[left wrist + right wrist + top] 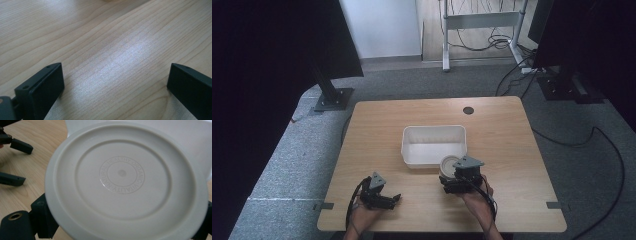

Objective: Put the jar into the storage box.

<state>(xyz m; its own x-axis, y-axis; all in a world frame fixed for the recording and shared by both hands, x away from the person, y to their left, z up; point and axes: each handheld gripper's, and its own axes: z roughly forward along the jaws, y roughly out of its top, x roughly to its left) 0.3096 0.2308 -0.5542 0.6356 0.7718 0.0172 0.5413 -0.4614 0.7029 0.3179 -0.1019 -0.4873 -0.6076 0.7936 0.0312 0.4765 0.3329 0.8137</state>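
- The left gripper (pixel 382 199) rested low over the near-left worktop (pixel 512 150), its 2 jaws spread wide with nothing but bare wood between them.
- The right gripper (pixel 460 181) sat just ahead of the person's right hand (pixel 477 200), jaws clamped on either side of a round white lid (pixel 125 180), held off the worktop with its embossed face toward the gripper's camera.
- Just beyond lay the white tub (pixel 433 145), empty, near the worktop's middle, the lid at its near-right corner.
- Judged step: carrying the lid to the tub. Done well, the grip stays firm, the lid clears the rim, and release comes low.
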